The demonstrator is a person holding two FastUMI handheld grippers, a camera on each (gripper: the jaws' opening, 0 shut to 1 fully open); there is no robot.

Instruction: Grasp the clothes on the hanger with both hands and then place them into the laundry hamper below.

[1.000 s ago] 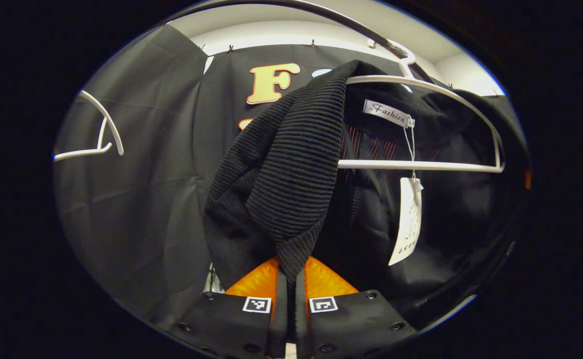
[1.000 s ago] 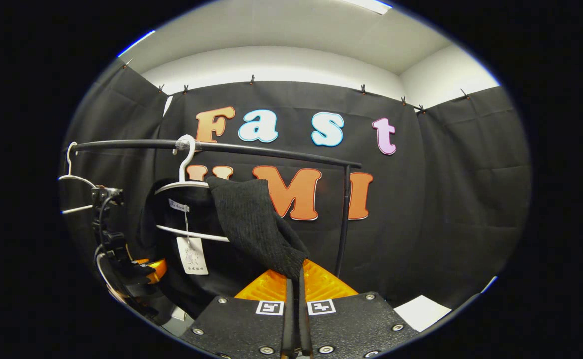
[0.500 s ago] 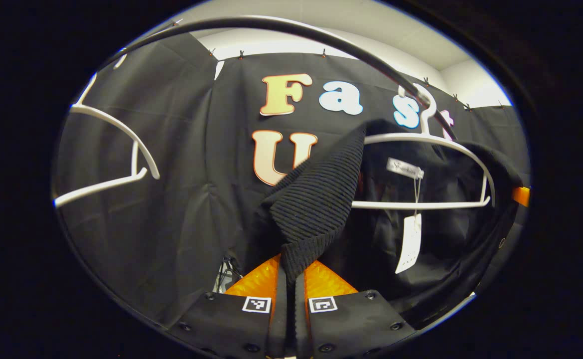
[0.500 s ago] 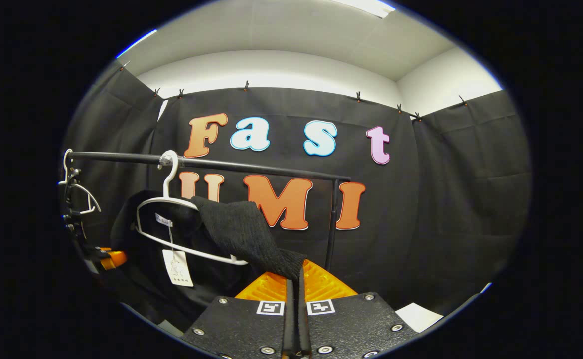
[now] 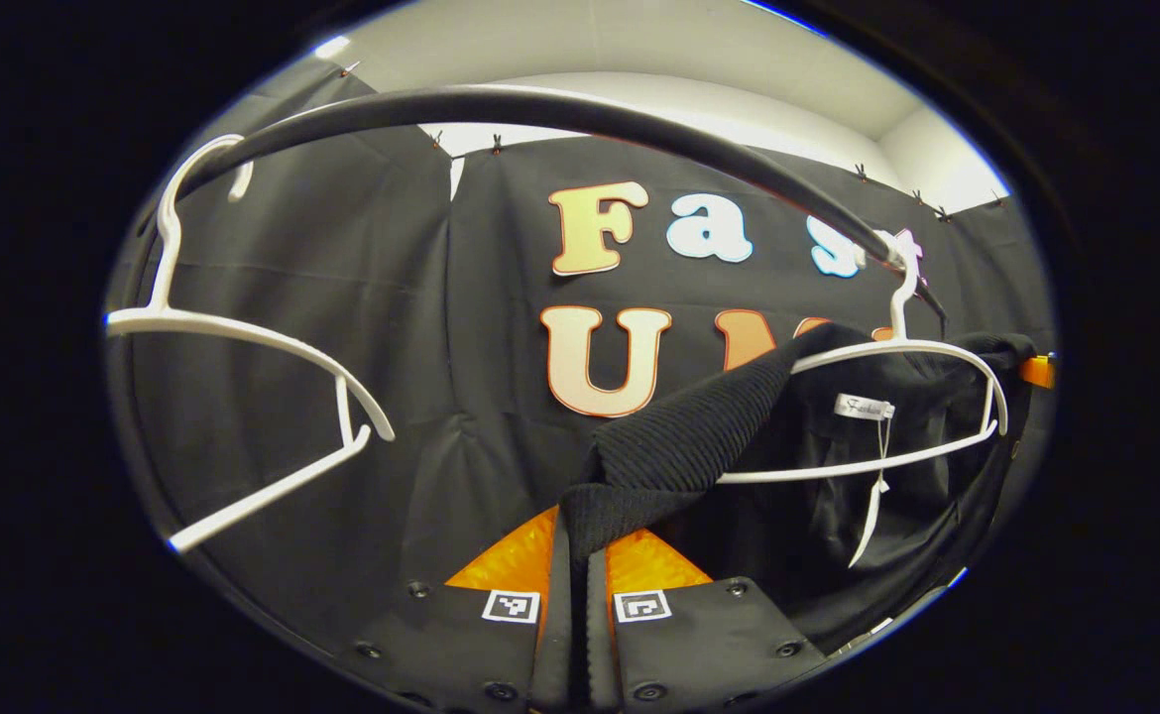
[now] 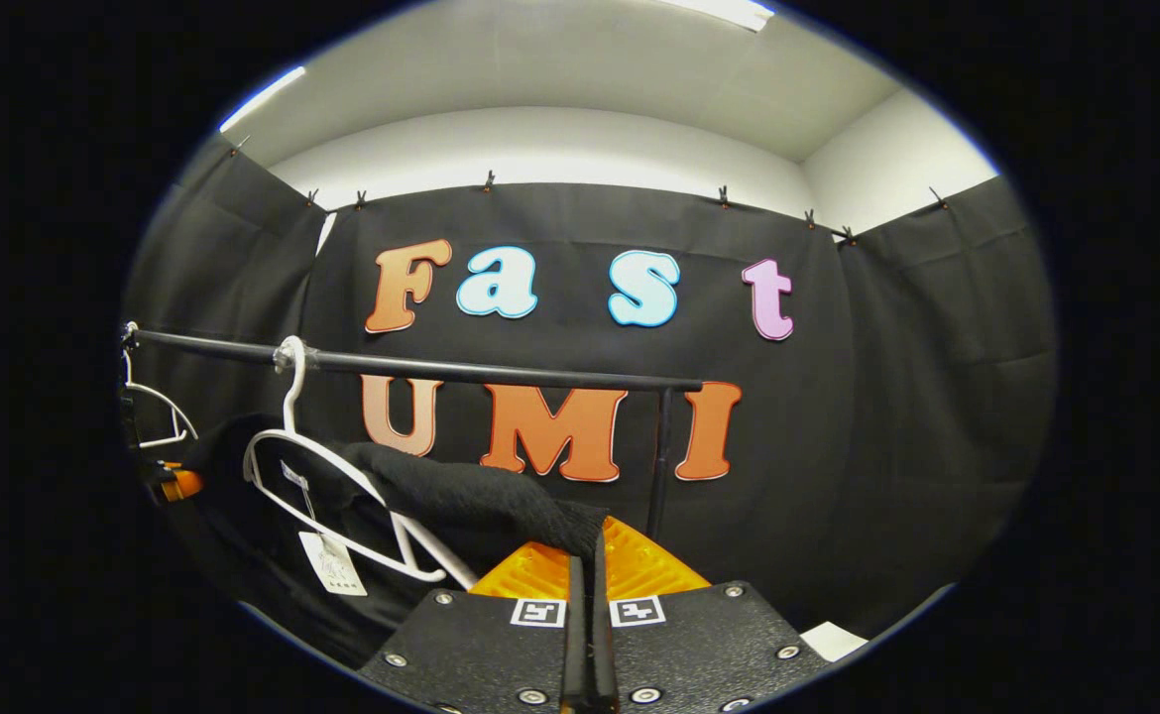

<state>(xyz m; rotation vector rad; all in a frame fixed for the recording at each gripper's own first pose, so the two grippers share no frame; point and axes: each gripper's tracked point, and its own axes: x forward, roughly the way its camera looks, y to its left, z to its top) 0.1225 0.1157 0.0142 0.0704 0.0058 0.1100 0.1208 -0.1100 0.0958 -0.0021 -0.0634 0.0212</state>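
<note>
A black ribbed knit garment [image 5: 684, 451] with a white paper tag [image 5: 872, 516] hangs on a white hanger [image 5: 922, 349] at the right of the left gripper view. My left gripper [image 5: 580, 540] is shut on one shoulder edge of the knit, which stretches from the hanger down to the fingers. In the right gripper view the same garment [image 6: 461, 491] drapes over the tilted hanger [image 6: 342, 476] at lower left, and my right gripper [image 6: 585, 560] is shut on its other shoulder edge. The hanger's hook sits on the black rail [image 6: 421, 367].
An empty white hanger [image 5: 243, 337] hangs on the curved black rail [image 5: 540, 109] at the left of the left gripper view. The rail's upright post [image 6: 657, 461] stands just behind my right gripper. A white patch of floor [image 6: 828, 640] lies at lower right.
Both grippers have pulled outward and down with the knit; the shoulders are drawn off the hanger ends, the hanger has tilted, and the rail sits lower in both views.
</note>
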